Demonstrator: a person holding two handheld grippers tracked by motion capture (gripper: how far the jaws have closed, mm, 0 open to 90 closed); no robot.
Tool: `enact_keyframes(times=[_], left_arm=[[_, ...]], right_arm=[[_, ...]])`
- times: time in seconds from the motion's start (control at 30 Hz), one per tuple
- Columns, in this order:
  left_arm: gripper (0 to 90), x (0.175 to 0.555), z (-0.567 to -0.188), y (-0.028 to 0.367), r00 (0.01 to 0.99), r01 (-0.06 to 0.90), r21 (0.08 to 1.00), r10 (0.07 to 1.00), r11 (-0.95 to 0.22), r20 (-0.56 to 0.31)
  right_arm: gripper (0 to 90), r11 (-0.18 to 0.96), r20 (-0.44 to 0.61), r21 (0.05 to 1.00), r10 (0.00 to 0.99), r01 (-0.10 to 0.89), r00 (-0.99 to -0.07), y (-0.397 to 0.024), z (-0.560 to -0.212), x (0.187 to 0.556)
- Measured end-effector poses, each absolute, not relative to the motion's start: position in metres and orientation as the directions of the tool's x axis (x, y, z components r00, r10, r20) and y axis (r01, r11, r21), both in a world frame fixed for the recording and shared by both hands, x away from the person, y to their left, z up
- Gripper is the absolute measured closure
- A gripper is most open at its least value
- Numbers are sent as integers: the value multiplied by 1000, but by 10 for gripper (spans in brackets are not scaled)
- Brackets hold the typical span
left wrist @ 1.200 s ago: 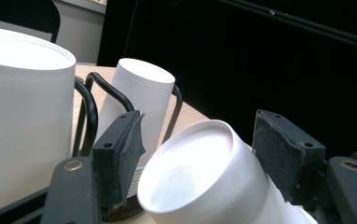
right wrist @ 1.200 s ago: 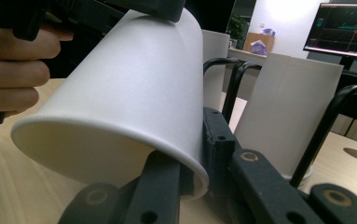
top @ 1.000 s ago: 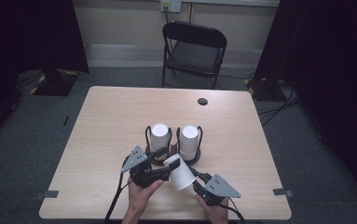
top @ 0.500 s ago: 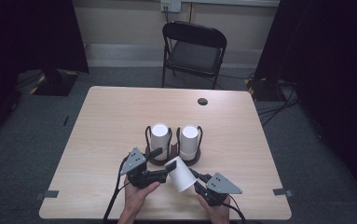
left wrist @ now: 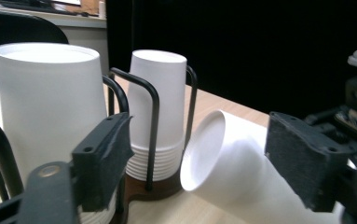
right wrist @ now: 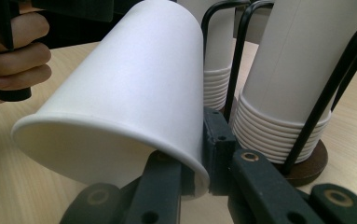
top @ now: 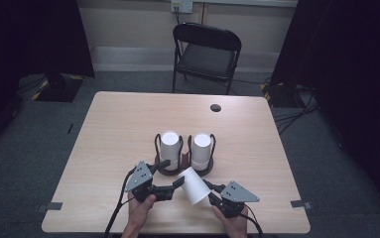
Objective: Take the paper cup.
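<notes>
A loose white paper cup (top: 192,185) lies tilted just above the table's front, its closed base pointing toward the holders. My right gripper (top: 209,191) is shut on its rim; in the right gripper view the jaws pinch the cup (right wrist: 120,93) wall at the right gripper (right wrist: 195,161). My left gripper (top: 171,173) stands open just left of the cup, not touching it. In the left gripper view the cup (left wrist: 227,163) lies between the spread jaws of the left gripper (left wrist: 199,156). Behind stand two upside-down cup stacks, the left stack (top: 170,145) and the right stack (top: 202,147).
Each stack sits in a black wire holder (top: 157,144) on a round dark base (right wrist: 313,163). The person's left hand (right wrist: 13,51) grips the left gripper. A dark round hole (top: 216,107) marks the table's far side, and a black folding chair (top: 207,52) stands beyond it.
The right gripper has drawn the cup a little toward the table's front and right. The left gripper has stayed open and eased slightly away from the cup's base.
</notes>
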State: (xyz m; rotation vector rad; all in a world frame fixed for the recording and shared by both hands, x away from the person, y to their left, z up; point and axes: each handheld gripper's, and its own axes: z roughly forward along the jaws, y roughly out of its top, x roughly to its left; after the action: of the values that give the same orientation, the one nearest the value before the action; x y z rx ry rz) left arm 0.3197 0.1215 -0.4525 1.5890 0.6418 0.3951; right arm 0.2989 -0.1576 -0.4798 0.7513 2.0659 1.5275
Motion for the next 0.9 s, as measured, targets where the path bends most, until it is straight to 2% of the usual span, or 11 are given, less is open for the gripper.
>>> enact_keyframes(times=[0.37,0.67,0.9], left_arm=[[190,318,-458,124,789,126,983,614,-137,-15],[207,312,-462,122,805,97,975,591,-198,40],[191,309,-463,115,841,69,970,536,-233,69]], right_arm=[[849,303,-37,928,657,219,-753,-160,-474,304],[848,357,-40,904,620,236,-784,-160,-467,308],[849,442,-32,847,598,296,-801,-160,-460,317]])
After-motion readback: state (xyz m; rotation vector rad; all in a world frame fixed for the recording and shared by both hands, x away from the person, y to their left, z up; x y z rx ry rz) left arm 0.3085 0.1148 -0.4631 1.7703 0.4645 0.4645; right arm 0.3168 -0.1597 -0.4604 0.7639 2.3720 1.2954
